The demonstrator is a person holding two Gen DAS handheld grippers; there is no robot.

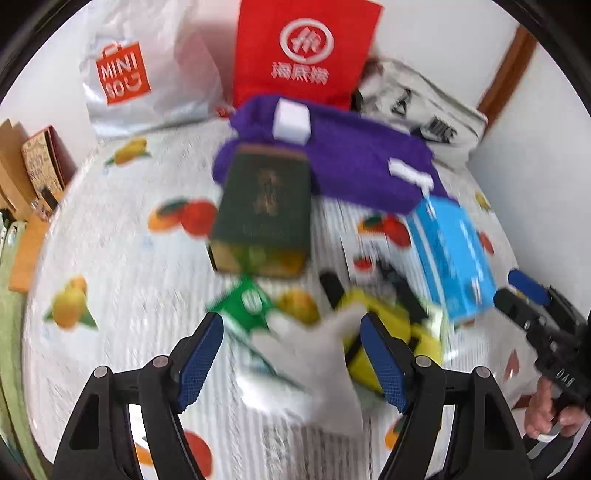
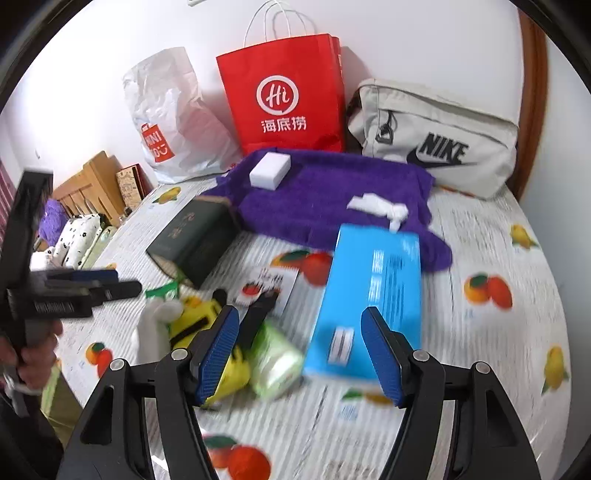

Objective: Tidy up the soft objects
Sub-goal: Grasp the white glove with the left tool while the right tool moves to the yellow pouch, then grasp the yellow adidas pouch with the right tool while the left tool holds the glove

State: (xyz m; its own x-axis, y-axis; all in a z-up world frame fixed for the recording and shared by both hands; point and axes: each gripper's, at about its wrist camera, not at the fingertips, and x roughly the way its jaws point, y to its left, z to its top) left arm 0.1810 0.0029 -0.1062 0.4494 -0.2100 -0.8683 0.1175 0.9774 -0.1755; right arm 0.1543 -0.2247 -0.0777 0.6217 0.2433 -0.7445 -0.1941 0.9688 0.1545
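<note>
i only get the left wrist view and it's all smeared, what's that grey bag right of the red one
Observer: It is a grey Nike bag, resting against the wall.
Operator: does the red bag have handles, mine crops the top
Observer: Yes, the red paper bag has white cord handles standing up from its top.
Operator: whats past the left side of the bed
Observer: White cushions with black spots lie beside a wooden headboard.
</note>
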